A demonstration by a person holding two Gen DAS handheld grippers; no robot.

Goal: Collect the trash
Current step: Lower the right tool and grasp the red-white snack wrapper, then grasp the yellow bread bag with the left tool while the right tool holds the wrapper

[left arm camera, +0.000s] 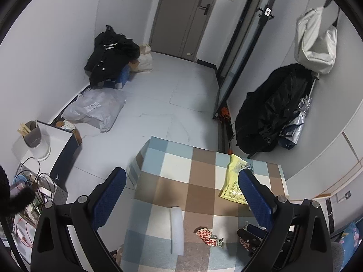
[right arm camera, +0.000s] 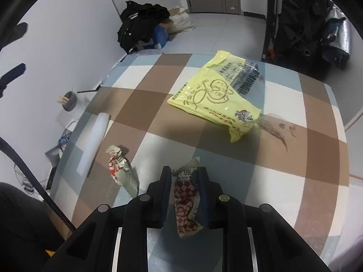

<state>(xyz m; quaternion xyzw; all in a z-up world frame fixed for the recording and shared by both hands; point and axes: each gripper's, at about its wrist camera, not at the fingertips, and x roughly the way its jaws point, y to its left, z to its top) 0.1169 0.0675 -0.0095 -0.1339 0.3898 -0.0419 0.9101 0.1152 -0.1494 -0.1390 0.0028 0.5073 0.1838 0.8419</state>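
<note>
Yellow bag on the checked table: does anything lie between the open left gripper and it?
Nothing visible does. The left gripper hangs open above the table, and the yellow bag lies flat beside its right-hand finger with only bare cloth around it. The white foam strip lies nearer, off to the side.

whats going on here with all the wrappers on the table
A person is clearing trash off a checked table with a tool in each hand. The right tool is closed around a red-checked wrapper. The left tool hangs open above the table, holding nothing. A second wrapper, a yellow bag and a white foam strip lie loose on the table.
</note>
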